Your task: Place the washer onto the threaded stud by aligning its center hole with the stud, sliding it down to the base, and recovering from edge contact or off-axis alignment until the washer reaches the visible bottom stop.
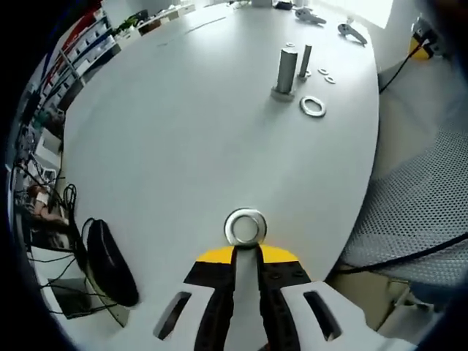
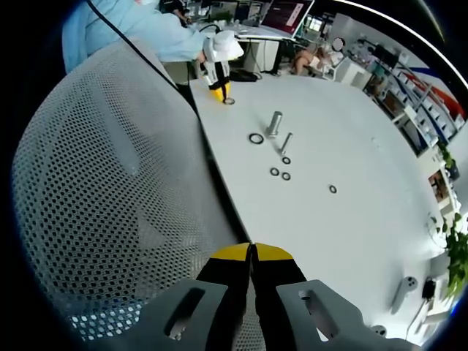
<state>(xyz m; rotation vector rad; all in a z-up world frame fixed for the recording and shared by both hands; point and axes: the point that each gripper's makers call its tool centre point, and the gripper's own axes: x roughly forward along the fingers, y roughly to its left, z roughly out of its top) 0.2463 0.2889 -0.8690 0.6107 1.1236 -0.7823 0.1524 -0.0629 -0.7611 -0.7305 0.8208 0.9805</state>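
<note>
A shiny steel washer (image 1: 245, 226) is clamped at the tips of the left gripper (image 1: 246, 248), threaded stud (image 1: 287, 71) at 12 o'clock on the white worktop (image 1: 183, 139); the right gripper (image 2: 251, 252) jaws are clenched, holding nothing.

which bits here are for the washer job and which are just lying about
For the job:
- washer gripped by the left gripper
- big threaded stud

Lying about:
- large spare washer
- thin bolt
- small washers
- mesh chair
- right gripper, shut, idle

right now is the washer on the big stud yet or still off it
Off it. The washer sits clamped at the left gripper tips, well short of the upright stud, whose base is bare; another washer lies flat beside it.
</note>
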